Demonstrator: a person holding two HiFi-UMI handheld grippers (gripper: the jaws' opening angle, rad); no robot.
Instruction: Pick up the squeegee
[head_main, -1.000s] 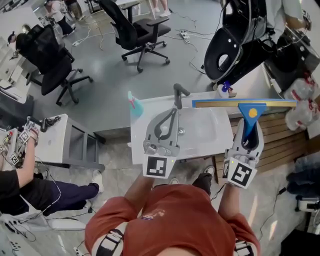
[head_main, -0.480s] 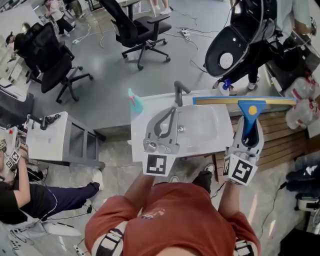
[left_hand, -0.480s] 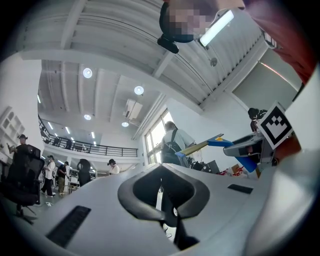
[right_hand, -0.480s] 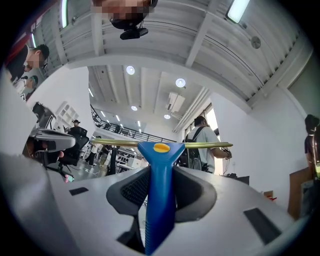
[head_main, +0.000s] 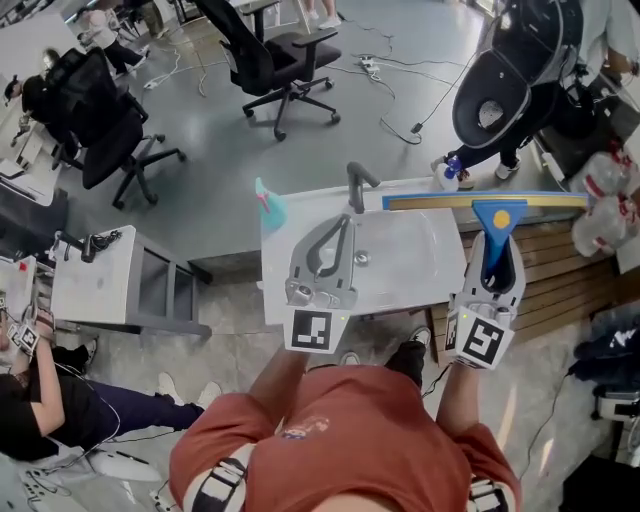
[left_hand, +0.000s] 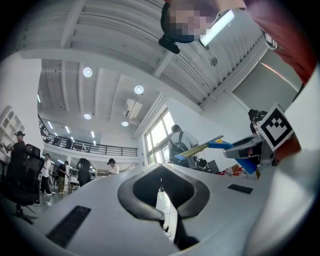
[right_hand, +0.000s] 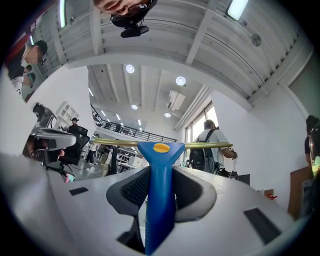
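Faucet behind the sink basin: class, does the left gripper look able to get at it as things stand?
Probably yes: the left gripper, empty, points at the faucet with nothing between; the squeegee is off to the side in the right gripper.

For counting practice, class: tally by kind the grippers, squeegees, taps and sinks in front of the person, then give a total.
Grippers: 2 (left gripper, right gripper)
Squeegee: 1
Tap: 1
Sink: 1
Total: 5
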